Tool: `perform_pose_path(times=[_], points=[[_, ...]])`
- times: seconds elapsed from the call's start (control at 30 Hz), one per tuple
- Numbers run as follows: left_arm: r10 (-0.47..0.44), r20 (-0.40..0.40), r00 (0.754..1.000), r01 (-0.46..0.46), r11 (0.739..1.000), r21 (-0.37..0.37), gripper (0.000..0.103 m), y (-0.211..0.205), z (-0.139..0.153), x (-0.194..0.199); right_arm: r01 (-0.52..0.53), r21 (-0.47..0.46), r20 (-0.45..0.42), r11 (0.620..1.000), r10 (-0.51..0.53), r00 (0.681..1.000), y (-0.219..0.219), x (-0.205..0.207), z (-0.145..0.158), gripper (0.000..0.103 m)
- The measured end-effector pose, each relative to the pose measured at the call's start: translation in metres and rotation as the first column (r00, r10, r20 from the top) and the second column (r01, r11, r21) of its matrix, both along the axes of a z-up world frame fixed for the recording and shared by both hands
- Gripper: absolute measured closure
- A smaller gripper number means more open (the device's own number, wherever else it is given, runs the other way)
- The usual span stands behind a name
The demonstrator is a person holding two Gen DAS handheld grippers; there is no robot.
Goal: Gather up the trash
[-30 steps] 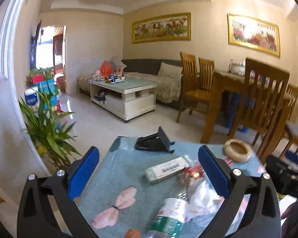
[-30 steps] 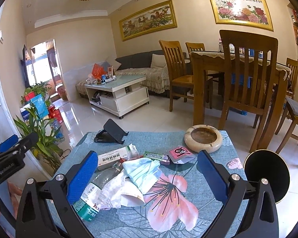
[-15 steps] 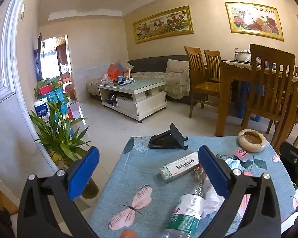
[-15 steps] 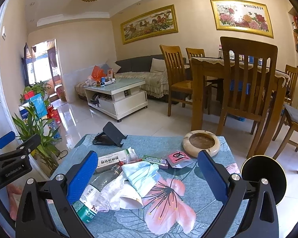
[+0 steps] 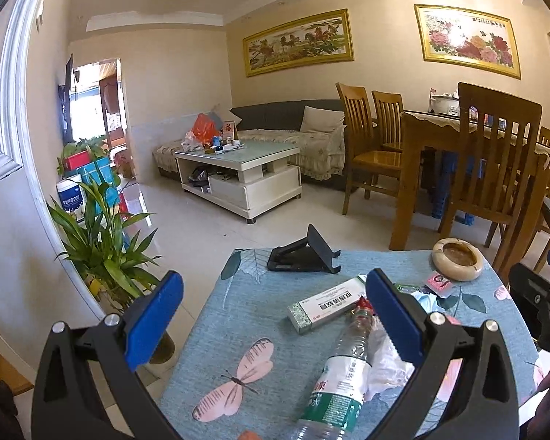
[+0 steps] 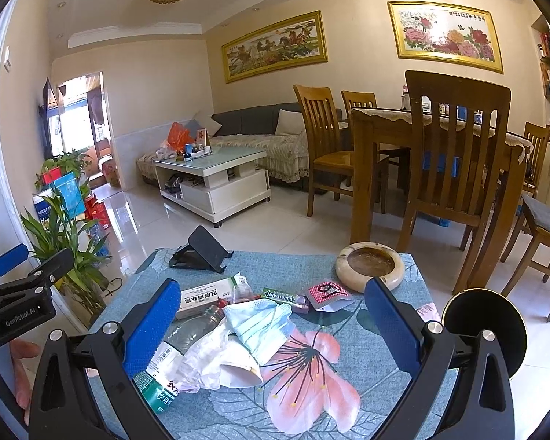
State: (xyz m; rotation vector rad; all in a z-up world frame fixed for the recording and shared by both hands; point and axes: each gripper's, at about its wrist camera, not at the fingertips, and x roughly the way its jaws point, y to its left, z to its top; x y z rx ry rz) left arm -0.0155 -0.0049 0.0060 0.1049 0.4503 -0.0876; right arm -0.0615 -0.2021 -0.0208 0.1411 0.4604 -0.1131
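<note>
Trash lies on a small table with a blue flowered cloth [image 6: 348, 271]. An empty plastic bottle [image 5: 343, 370] [image 6: 172, 352] lies on its side beside a green-white carton [image 5: 326, 302] [image 6: 205, 295]. A crumpled white bag [image 6: 216, 361], a blue face mask [image 6: 258, 324], a green gum pack [image 6: 278, 296] and a pink wrapper [image 6: 328, 290] lie close together. My left gripper [image 5: 275, 315] is open and empty, above the table's left part. My right gripper [image 6: 273, 324] is open and empty, above the pile.
A black phone stand [image 5: 304, 253] and a stone ashtray [image 6: 370, 264] sit at the table's far side. A potted plant [image 5: 102, 253] stands left of the table. A round black bin [image 6: 484, 326] is at the right. Wooden chairs and a dining table [image 6: 440, 146] stand behind.
The left gripper has pulled back and up from the table, so more of the cloth and plant show. The right gripper has risen slightly. Both stay open.
</note>
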Motion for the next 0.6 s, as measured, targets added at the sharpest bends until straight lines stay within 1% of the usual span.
perform_pose_path(times=[0.4,0.6], points=[[-0.002,-0.002,1.000,0.002,1.000,-0.004,0.003,-0.0007,0.0001,0.0000,0.001,0.002,-0.002,1.000,-0.001,1.000,-0.0005,0.0001,-0.0010,0.003],[-0.002,-0.013,1.000,0.001,1.000,-0.009,0.003,0.0033,-0.0020,0.0023,0.002,0.008,-0.016,1.000,-0.002,1.000,-0.0010,-0.0013,-0.0081,0.003]])
